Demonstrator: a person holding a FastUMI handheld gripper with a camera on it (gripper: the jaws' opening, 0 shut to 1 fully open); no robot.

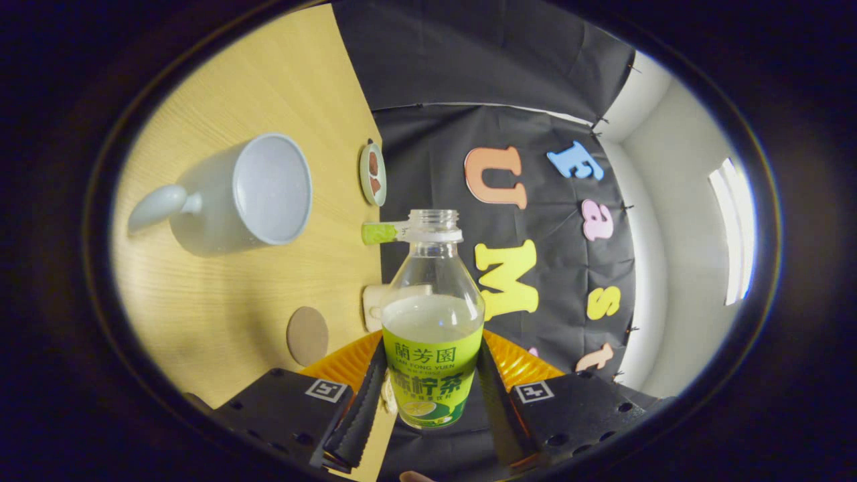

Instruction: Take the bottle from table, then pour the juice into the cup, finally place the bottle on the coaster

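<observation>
You have the clear plastic bottle with the green label (432,321) clamped between both fingers of the gripper (432,391), lifted off the pale wooden table (201,294) and rolled sideways, its cap off and mouth open. The pale liquid sits partway up the bottle. The white handled cup (248,194) on the table looks empty, so pouring likely remains. The round brown coaster (307,335), just beyond the fingers, awaits the bottle.
</observation>
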